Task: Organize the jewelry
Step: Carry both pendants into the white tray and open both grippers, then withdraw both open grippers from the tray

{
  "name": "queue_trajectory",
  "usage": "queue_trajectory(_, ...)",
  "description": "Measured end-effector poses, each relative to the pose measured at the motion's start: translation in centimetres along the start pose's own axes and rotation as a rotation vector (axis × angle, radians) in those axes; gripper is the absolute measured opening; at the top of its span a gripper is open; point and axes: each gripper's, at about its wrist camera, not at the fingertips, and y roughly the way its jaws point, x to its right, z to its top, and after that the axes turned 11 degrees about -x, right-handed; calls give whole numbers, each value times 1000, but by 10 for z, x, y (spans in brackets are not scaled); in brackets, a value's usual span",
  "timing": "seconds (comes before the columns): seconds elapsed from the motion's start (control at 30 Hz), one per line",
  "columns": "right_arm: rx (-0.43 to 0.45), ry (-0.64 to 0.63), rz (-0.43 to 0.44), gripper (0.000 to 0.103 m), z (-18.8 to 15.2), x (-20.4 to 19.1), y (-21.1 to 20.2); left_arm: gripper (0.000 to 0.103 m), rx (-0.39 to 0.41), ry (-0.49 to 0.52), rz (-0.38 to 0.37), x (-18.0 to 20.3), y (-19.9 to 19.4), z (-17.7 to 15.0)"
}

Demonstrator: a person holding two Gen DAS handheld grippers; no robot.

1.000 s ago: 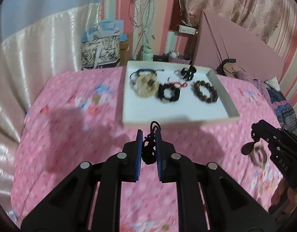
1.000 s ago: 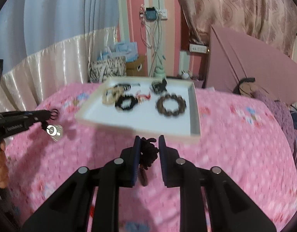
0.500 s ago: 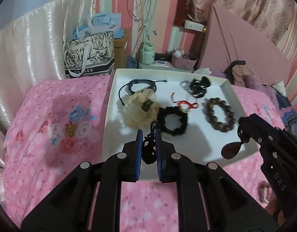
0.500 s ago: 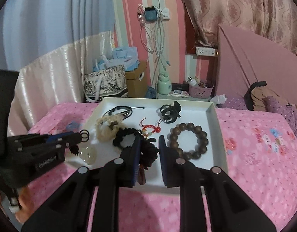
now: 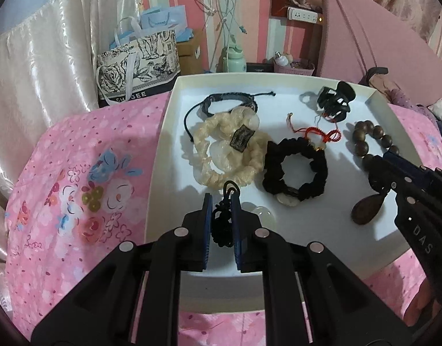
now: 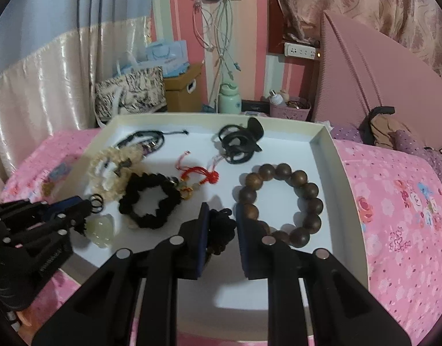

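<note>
A white tray [image 5: 166, 132] lies on the pink bed and holds a cream bracelet [image 5: 226, 155], a black scrunchie [image 5: 296, 170], a red cord charm [image 5: 321, 134], a wooden bead bracelet [image 6: 281, 201], a black hair claw [image 5: 334, 101] and a black cord bracelet [image 5: 226, 102]. My left gripper [image 5: 222, 201] is shut on a black knotted cord [image 5: 221, 225] with a pale jade pendant [image 6: 101, 229] hanging over the tray's front left. My right gripper [image 6: 221, 213] is shut on a black knotted cord [image 6: 219, 227] with a brown wooden drop pendant [image 5: 366, 210] over the tray's front right.
A pink floral bedspread [image 5: 77, 190] surrounds the tray. Behind it stand a printed tote bag [image 5: 137, 66], a cardboard box [image 6: 182, 92], a green bottle [image 6: 229, 101] and a pink headboard [image 6: 379, 80]. Cream curtain fabric [image 5: 42, 66] hangs at left.
Both grippers have moved forward from over the bedspread to over the tray, each still holding its cord pendant. The tray's items now look closer.
</note>
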Motion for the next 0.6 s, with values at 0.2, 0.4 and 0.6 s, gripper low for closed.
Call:
queue_trajectory(0.2,-41,-9,-13,19,-3,-2,14,11,-18,-13,-10,-5,7,1)
queue_trajectory(0.4,-48,-21,-30,20,-4,-3,17,13,-30,-7,-2,-6,15,-1)
queue_trajectory(0.6,-47,-9,-24,29,-4,1,14,14,-27,-4,-5,-5,10,-1)
